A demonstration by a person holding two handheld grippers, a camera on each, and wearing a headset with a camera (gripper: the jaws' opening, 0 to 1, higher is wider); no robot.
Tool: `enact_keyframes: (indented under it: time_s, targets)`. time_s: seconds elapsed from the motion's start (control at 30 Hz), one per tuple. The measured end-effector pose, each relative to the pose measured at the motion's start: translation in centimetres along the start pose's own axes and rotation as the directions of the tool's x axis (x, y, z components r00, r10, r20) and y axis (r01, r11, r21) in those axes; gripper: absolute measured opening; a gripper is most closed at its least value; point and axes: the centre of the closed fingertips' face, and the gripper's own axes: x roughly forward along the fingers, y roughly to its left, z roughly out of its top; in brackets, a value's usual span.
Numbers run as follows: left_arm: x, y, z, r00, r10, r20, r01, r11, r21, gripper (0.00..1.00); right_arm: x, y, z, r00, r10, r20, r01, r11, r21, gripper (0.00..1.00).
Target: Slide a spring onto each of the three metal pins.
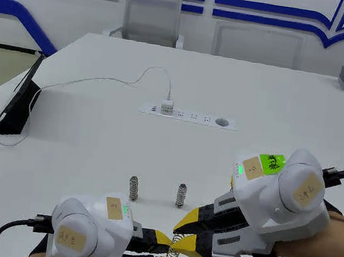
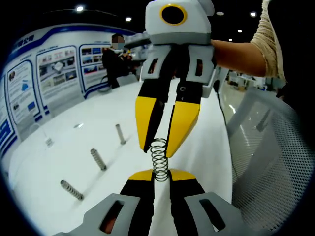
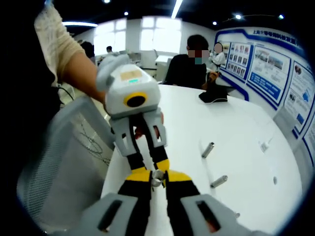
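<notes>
Left yellow-tipped gripper (image 2: 158,178) and right yellow-tipped gripper (image 3: 158,177) each pinch 1 end of a coiled silvery wire spring (image 2: 159,155), nearer than 2 spring-sleeved pins (image 1: 133,188).

White table (image 1: 93,150): two spring-wrapped pins (image 1: 133,188) stand just beyond the right gripper (image 1: 178,232); power strip (image 1: 189,115) lies farther out, dark tablet (image 1: 16,105) far left.
</notes>
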Motion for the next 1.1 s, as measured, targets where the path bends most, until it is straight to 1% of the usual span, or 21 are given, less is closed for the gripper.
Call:
enact_keyframes:
  time_s: [0.1, 0.17, 0.37, 0.43, 0.5, 0.57, 0.9, 1.1]
  targets:
    - [-0.06, 0.05, -0.02, 1.0000, 0.003, 0.004, -0.003, 1.000, -0.007, 0.10, 0.04, -0.09, 0.03, 1.0000, -0.007, 0.002, 0.007, 1.000, 0.008, 0.13]
    - [-0.09, 0.05, 0.05, 0.9999, 0.003, 0.010, -0.003, 1.000, -0.010, 0.10, 0.07, -0.22, 0.03, 0.9999, -0.012, 0.005, 0.012, 1.000, 0.017, 0.16]
    - [-0.09, 0.11, 0.15, 0.9999, 0.008, 0.015, -0.008, 1.000, -0.013, 0.10, 0.07, -0.38, -0.17, 0.9996, -0.023, 0.019, 0.022, 0.999, 0.043, 0.16]
    - [-0.20, 0.29, 0.43, 0.9994, 0.011, 0.033, -0.009, 0.999, -0.040, 0.10, 0.08, -0.30, -0.27, 0.9995, -0.022, 0.022, 0.021, 0.998, 0.052, 0.16]
    - [-0.26, 0.53, 0.52, 0.9991, 0.018, 0.038, -0.016, 0.999, -0.045, 0.10, 0.09, -0.29, -0.20, 0.9992, -0.027, 0.031, 0.025, 0.998, 0.060, 0.16]
    - [-0.29, 0.58, 0.51, 0.9991, 0.020, 0.037, -0.019, 0.999, -0.043, 0.10, 0.10, -0.27, -0.04, 0.9986, -0.027, 0.046, 0.024, 0.997, 0.074, 0.16]
    - [-0.25, 0.51, 0.67, 0.9989, 0.022, 0.041, -0.020, 0.999, -0.038, 0.10, 0.11, -0.57, 0.27, 0.9958, -0.042, 0.081, 0.032, 0.993, 0.114, 0.12]
    - [-0.32, 0.64, 0.84, 0.9984, 0.030, 0.049, -0.028, 0.999, -0.039, 0.11, 0.03, -0.73, 0.34, 0.9945, -0.052, 0.091, 0.040, 0.991, 0.131, 0.12]
